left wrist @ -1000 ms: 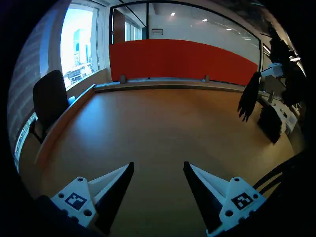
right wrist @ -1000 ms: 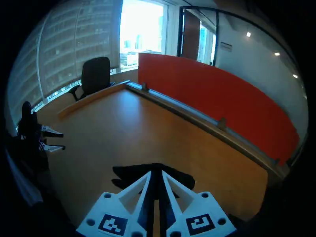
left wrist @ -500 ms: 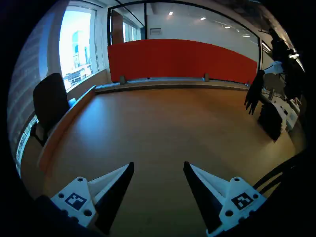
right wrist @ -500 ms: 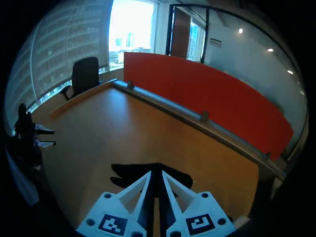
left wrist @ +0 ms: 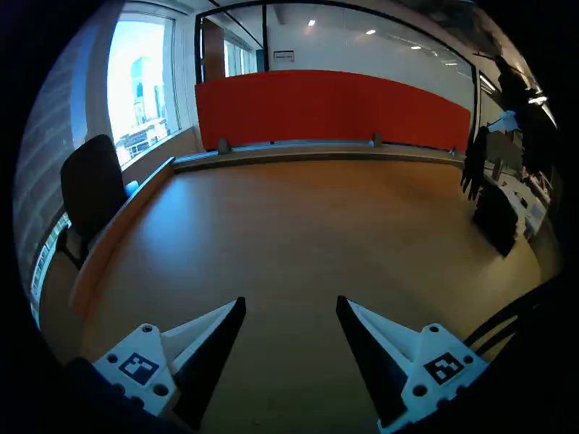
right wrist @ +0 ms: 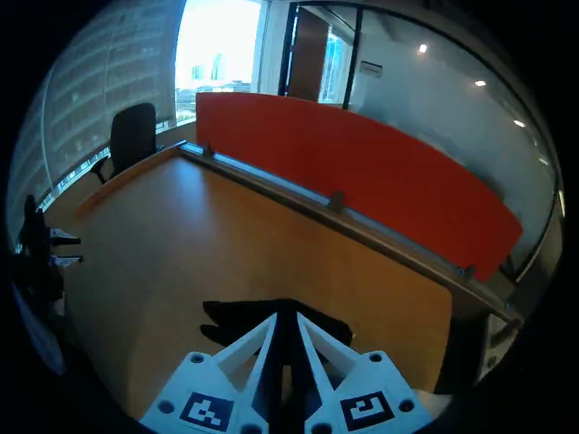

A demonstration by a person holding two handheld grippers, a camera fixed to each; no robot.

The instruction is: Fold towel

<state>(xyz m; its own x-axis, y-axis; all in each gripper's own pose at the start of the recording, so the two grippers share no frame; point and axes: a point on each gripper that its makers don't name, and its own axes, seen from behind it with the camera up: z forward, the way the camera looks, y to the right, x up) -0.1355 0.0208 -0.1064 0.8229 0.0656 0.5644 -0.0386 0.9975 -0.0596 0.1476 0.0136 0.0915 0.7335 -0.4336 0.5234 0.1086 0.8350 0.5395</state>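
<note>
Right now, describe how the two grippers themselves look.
Left gripper: white pointed fingers with black inner faces, each bearing a square black-and-white marker; black cables alongside. Right gripper: same white build and markers.

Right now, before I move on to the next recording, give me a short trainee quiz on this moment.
1. True or false: the left tool is shut on the dark cloth.
2. What stands along the far edge of the table? A. a red screen B. a bookshelf C. a sofa
3. Which tool grips the cloth?
Key: 1 false, it is open above the table; 2 A; 3 the right tool.
</note>
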